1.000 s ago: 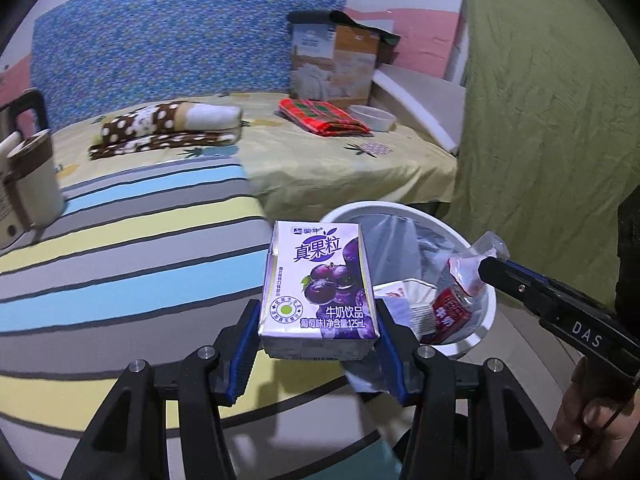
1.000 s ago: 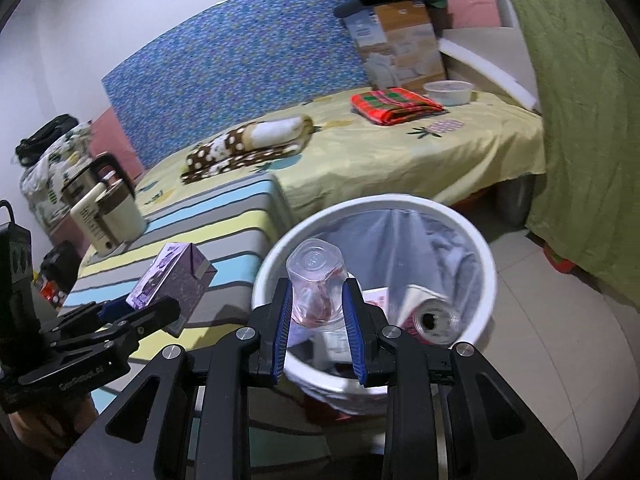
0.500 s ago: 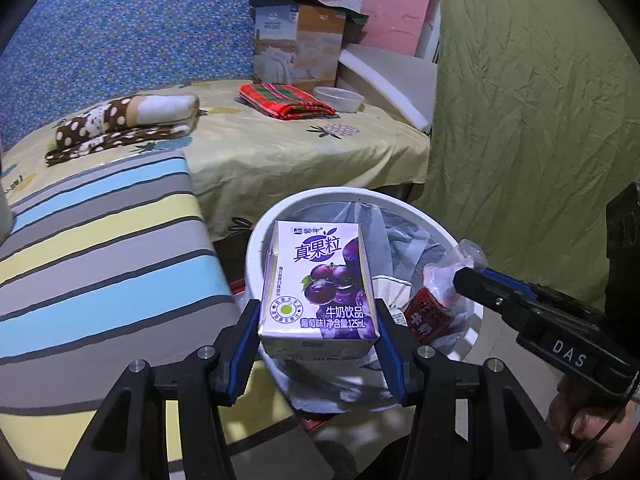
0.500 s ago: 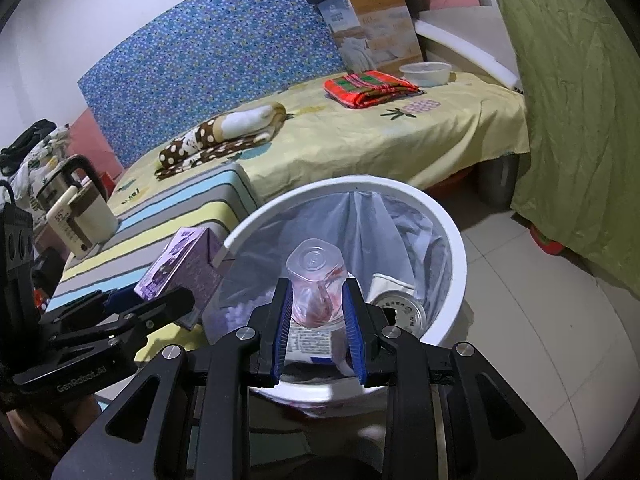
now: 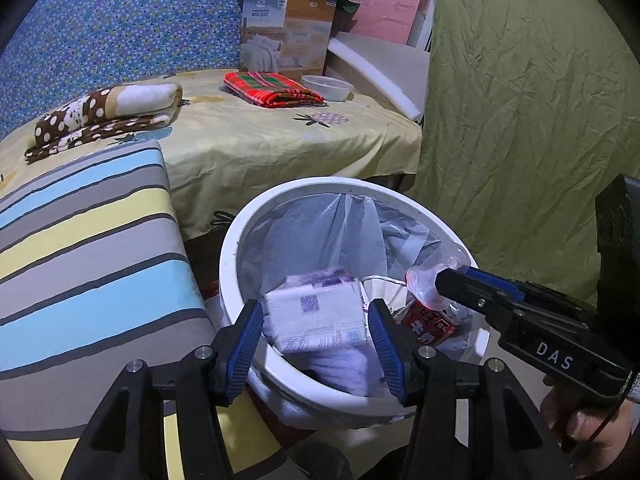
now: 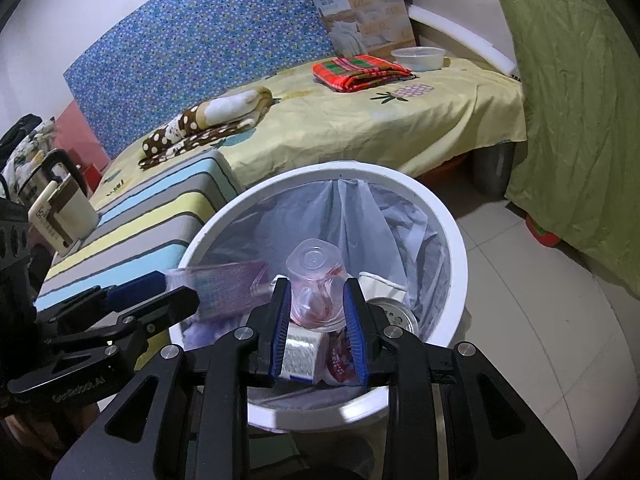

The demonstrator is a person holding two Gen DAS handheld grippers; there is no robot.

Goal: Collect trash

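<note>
Trash: one carton (image 5: 316,318), one bottle (image 6: 316,284) (over one bin (image 5: 236,240)).

Milk drink carton (image 5: 316,316): purple and white, motion-blurred, tipped over above the bin's opening.
Plastic bottle (image 6: 316,284): clear, crumpled, red label, base pointing up, inside the bin's mouth.
Trash bin (image 5: 230,248): round, white, grey liner bag, on the floor; holds a can (image 6: 394,314) and other packaging.
</note>
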